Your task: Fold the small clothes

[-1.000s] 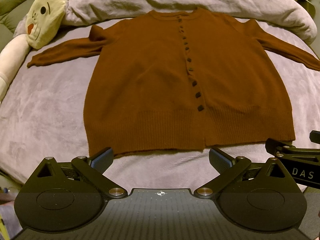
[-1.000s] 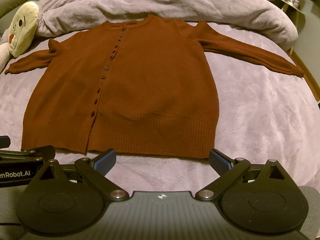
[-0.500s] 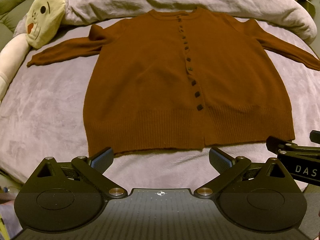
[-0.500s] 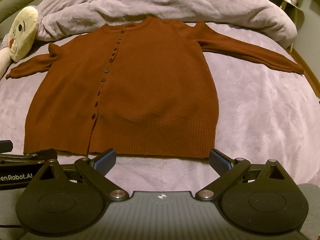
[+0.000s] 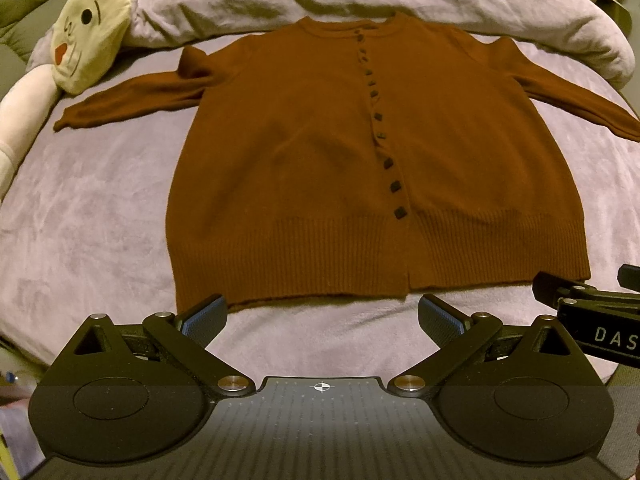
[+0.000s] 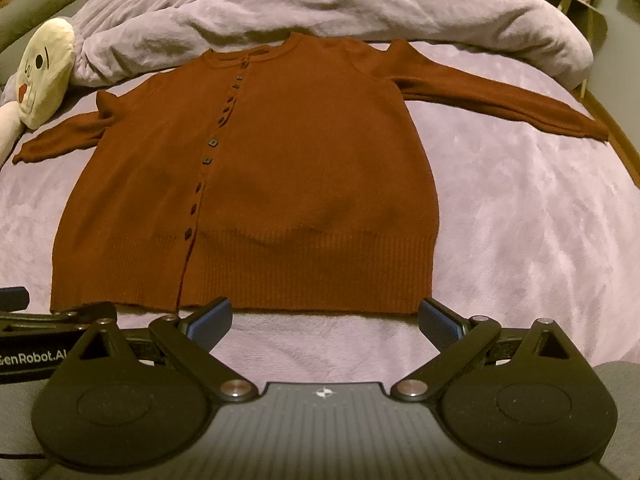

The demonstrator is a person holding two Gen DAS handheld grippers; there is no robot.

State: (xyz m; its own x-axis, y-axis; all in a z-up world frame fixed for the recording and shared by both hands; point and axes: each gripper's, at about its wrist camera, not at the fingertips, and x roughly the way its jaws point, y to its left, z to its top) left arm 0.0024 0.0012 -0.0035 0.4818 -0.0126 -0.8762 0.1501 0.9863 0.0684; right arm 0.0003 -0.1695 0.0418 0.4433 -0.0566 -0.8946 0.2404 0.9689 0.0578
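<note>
The rust-brown buttoned knit cardigan lay flat, sleeves spread, on the lilac plush bed. Left gripper and right gripper hovered near its hem, jaws wide, holding nothing.

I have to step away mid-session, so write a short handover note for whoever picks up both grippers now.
Left hand-held gripper: open, empty, just short of the hem.
Right hand-held gripper: open, empty, also at the hem, beside the left one.
Brown cardigan: flat on the purple bedspread, buttoned, front up, both sleeves spread out sideways. A plush pillow lies near the left sleeve cuff.
Done: garment laid out.
Left: every fold; sleeves in first would be my guess.
</note>
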